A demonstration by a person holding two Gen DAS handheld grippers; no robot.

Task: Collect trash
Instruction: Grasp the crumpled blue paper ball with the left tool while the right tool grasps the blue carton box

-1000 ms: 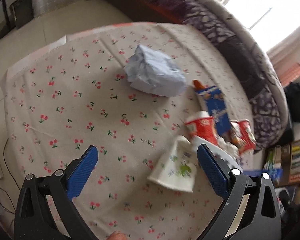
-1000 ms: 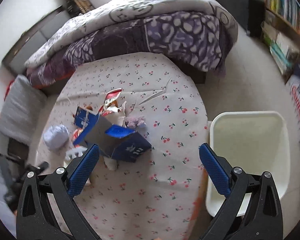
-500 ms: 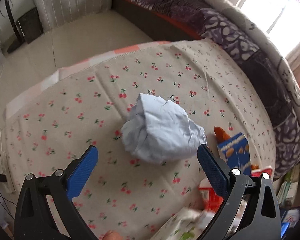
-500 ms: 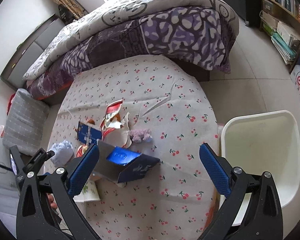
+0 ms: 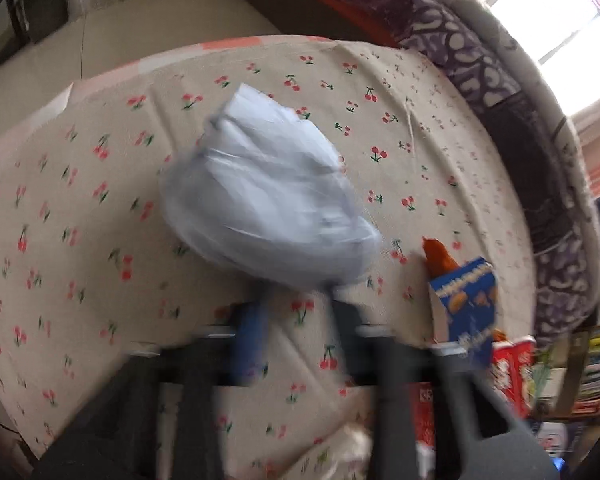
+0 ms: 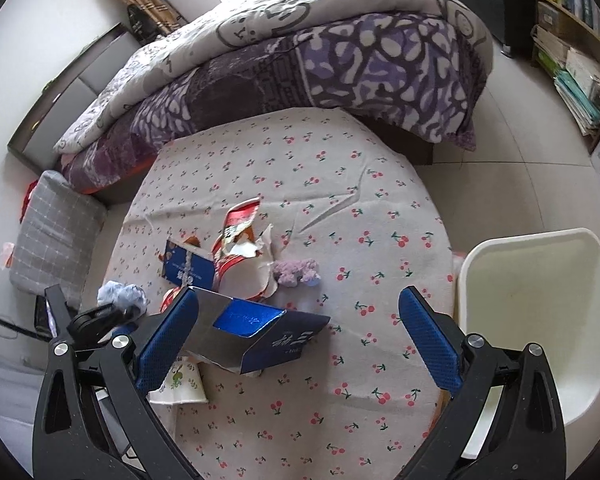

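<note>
A beige tablecloth (image 6: 340, 184) is printed with small red cherries on green stems. The crumpled paper ball (image 5: 268, 200) is pale blue. A dark blue carton (image 6: 260, 336) lies near a red-and-white wrapper (image 6: 236, 236) and a lilac fluffy lump (image 6: 296, 272). The bin (image 6: 540, 320) is cream. The quilt (image 6: 340, 52) is purple and white.

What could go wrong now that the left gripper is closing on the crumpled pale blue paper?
The left gripper has just closed on only the near edge of the crumpled paper, so it may slip out when lifted. The white bin stands past the table's far side, so the carry crosses the other trash.
</note>
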